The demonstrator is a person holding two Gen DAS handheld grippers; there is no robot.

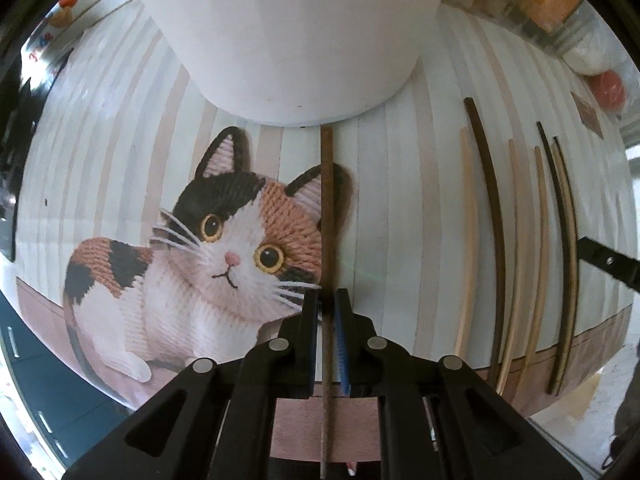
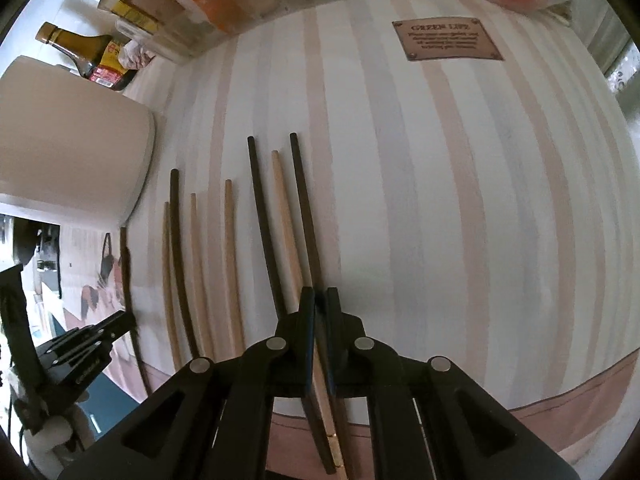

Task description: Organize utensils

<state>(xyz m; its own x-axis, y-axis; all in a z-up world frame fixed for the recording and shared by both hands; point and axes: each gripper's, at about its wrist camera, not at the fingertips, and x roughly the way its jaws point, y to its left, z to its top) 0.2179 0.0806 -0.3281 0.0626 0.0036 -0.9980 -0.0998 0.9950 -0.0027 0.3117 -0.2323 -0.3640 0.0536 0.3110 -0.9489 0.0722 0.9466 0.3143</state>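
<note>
Left wrist view, my left gripper [image 1: 327, 300]: nearly shut, pads pinching a rough brown chopstick [image 1: 327, 200] partway along its length; I point almost straight down at it.
Left wrist view, that chopstick: it runs straight ahead over the cat picture [image 1: 224, 256] on the striped mat [image 1: 400, 200], far tip just at the foot of the white container [image 1: 280, 40].
Left wrist view, the rest: six more chopsticks, dark and pale, lie side by side to the right, such as a long dark chopstick [image 1: 494, 220]; a tip of my right gripper [image 1: 604, 262] pokes in at the far right edge.
Right wrist view, my right gripper [image 2: 318, 300]: also nearly closed, on the rightmost dark chopstick [image 2: 304, 208]; a pale chopstick [image 2: 286, 216] lies just beside it and passes under my jaws, and I cannot tell whether I have that one too.
Right wrist view, surroundings: other sticks fan out to the left, the white container stands at far left, a brown label [image 2: 446, 40] sits ahead on the mat.
Doing it well, as I judge it: keep each pinch firm so the thin sticks don't swivel, lift clear of neighbours, then tip each stick upright before guiding it over the container's mouth.
Risk: dragging the pale neighbour along with my right grip.
</note>
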